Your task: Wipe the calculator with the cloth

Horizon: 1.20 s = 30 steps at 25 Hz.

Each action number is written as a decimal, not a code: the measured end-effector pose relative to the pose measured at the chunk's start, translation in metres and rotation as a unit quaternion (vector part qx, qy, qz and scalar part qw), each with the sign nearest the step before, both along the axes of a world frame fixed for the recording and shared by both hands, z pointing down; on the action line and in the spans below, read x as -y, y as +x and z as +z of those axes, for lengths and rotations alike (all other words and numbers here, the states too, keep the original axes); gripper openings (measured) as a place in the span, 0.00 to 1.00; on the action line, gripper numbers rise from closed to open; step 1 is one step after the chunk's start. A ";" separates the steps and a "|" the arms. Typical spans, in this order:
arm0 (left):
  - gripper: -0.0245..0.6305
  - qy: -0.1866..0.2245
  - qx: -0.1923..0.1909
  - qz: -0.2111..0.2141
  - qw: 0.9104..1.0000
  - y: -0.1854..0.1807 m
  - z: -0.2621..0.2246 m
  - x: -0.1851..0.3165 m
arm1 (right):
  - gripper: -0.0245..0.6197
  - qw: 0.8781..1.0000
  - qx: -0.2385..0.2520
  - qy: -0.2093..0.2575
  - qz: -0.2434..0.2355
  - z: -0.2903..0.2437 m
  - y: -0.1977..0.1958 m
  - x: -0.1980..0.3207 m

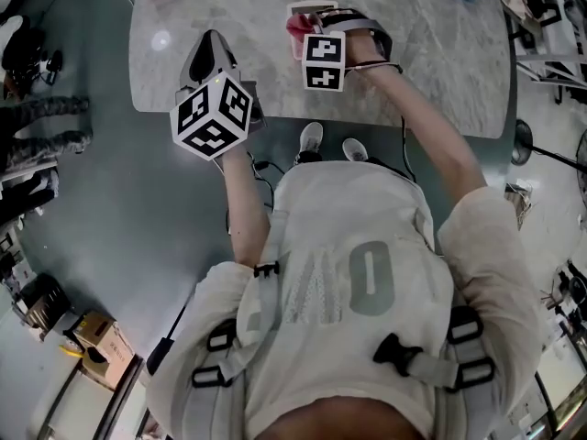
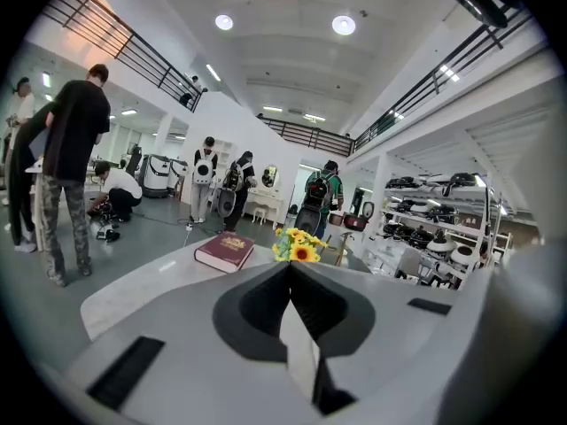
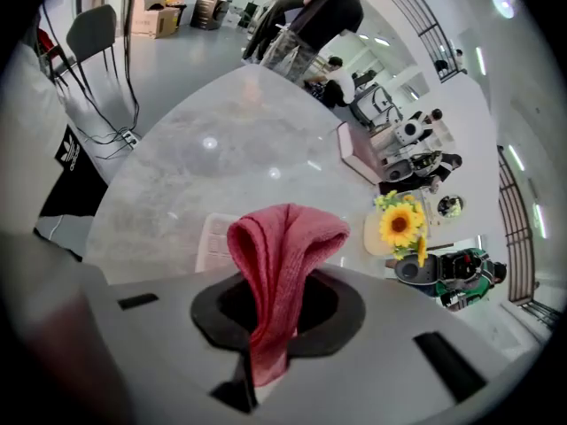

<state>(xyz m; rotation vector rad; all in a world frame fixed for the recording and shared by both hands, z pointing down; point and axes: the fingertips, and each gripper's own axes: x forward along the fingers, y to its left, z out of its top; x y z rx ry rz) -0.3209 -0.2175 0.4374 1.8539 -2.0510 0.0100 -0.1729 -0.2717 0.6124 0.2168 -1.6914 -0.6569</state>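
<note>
Pinching the pink cloth (image 3: 276, 255) in my right gripper (image 3: 268, 312), calculator (image 3: 213, 242) just past the jaws. My left gripper (image 2: 291, 277) is pressed together, empty; book (image 2: 224, 251) title unreadable.

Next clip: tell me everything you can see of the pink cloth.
The cloth is pinkish-red and soft, with a ribbed, towel-like weave. It is folded into a thick loop with a rounded end and pinched between the jaws of the right gripper, with a tail running back through them. The loop sticks out past the fingertips, over the grey marble table, partly hiding the pale calculator. Only the gripper visibly touches it.
</note>
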 end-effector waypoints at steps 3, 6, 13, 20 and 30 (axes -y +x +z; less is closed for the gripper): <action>0.07 0.029 0.017 0.008 0.999 0.012 -0.024 0.006 | 0.12 0.998 0.045 0.034 0.021 -0.046 0.001 0.024; 0.07 0.061 0.039 0.018 0.997 0.030 -0.048 0.013 | 0.12 0.991 0.104 0.071 0.044 -0.098 0.009 0.043; 0.07 0.128 0.110 0.049 0.984 0.070 -0.111 0.016 | 0.12 0.942 0.282 0.143 0.112 -0.217 0.042 0.046; 0.07 0.187 0.186 0.069 0.962 0.106 -0.158 0.004 | 0.12 0.848 0.459 0.195 0.180 -0.296 0.097 0.013; 0.07 0.212 0.238 0.078 0.945 0.141 -0.171 -0.009 | 0.12 0.751 0.598 0.157 0.231 -0.311 0.151 -0.028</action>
